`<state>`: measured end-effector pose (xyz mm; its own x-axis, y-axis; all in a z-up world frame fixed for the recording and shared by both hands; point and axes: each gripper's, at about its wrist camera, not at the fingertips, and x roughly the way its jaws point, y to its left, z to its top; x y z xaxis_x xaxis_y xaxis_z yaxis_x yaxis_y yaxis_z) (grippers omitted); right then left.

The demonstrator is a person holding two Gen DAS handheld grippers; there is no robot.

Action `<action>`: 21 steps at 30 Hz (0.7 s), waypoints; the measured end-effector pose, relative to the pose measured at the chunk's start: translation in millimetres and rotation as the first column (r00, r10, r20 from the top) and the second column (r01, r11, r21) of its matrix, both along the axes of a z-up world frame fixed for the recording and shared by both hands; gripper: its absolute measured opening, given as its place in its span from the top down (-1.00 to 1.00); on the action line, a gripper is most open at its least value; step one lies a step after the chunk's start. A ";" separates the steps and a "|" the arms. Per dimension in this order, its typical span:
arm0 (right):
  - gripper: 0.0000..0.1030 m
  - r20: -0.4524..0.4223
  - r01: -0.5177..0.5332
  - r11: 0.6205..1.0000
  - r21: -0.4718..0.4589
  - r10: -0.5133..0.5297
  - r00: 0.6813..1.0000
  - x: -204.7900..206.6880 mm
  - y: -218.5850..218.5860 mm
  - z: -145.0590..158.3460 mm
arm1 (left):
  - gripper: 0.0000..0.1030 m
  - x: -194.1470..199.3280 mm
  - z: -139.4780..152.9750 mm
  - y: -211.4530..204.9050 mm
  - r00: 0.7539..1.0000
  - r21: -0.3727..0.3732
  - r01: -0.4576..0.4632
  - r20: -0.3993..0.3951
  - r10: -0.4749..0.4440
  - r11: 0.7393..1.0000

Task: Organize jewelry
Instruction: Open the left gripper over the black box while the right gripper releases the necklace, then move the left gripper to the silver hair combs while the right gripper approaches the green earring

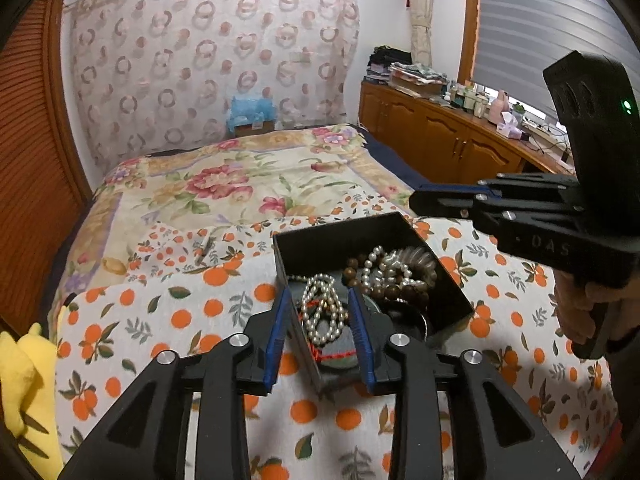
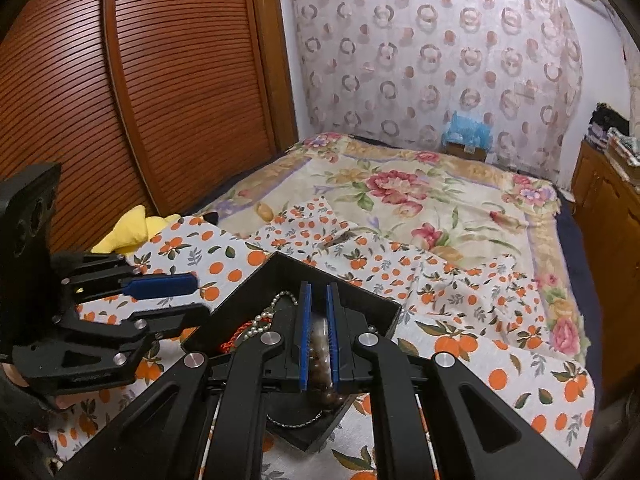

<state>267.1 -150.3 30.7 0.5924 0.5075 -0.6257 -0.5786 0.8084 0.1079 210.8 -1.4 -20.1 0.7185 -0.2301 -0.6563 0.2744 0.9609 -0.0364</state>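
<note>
A black open box (image 1: 340,236) sits on an orange-print cloth (image 1: 168,320) on the bed. In it lie a white pearl necklace (image 1: 320,308), more pearl strands (image 1: 384,264), brown wooden beads (image 1: 396,292) and a red cord (image 1: 332,356). My left gripper (image 1: 319,292) is open; it straddles the box's near wall and the pearl necklace lies loose between its blue pads. My right gripper (image 2: 319,286) hovers over the box (image 2: 248,284), its pads a narrow gap apart. Brown beads (image 2: 320,364) show through that gap. In the left wrist view nothing hangs from the right gripper (image 1: 418,200).
A floral quilt (image 1: 240,176) covers the bed beyond the cloth. A small dark object (image 1: 206,248) lies on the cloth behind the box. A yellow plush (image 1: 28,372) is at the left edge, a louvred wardrobe (image 2: 160,100) beyond it. Cluttered wooden cabinets (image 1: 440,132) line the right.
</note>
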 end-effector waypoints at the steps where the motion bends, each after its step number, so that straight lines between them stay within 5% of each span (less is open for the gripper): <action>1: 0.55 0.006 0.006 1.000 -0.002 -0.006 1.000 -2.3 -1.0 1.0 | 0.30 -4.0 0.2 0.4 1.000 0.001 -0.001 0.002 0.001 1.000; 12: 0.53 0.022 0.040 0.999 0.005 -0.040 0.999 -68.6 -25.6 -3.3 | -0.05 -62.4 -6.2 4.2 1.000 -0.008 0.001 -0.003 -0.001 1.000; 21: 0.53 -0.019 0.048 0.999 -0.005 -0.048 0.999 -140.0 -31.0 -38.0 | -0.10 -109.0 -29.6 12.4 0.999 -0.014 0.006 -0.042 -0.007 1.000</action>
<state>127.1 -181.2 -7.3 0.6037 0.4761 -0.6394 -0.5369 0.8357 0.1154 101.9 11.0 -49.6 0.6886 -0.2444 -0.6827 0.2788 0.9584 -0.0618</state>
